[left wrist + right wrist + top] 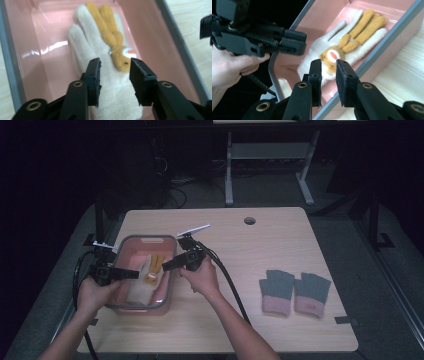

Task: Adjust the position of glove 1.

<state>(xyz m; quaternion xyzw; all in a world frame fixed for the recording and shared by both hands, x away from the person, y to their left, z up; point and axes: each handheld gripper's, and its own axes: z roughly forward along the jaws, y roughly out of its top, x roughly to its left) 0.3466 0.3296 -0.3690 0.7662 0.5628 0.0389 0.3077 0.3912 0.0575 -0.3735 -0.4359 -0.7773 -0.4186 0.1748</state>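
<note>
A cream knitted glove point(85, 42) with an orange animal face and long orange ears lies flat in a pink bin with a grey rim point(145, 238) at the table's left. My left gripper point(115, 72) hovers over the glove's cuff end. Its jaws are open and the pads do not touch the wool. My right gripper point(329, 72) stands above the bin's right rim point(392, 32), jaws slightly apart with nothing between them, pointing at the glove point(372, 37). In the high view the left gripper point(135, 274) and right gripper point(165, 266) face each other over the bin.
A pair of grey gloves with pink cuffs, one point(276, 290) beside the other point(311, 294), lies on the table's right side. A round cable hole point(249, 220) sits near the far edge. Cables trail from both grippers.
</note>
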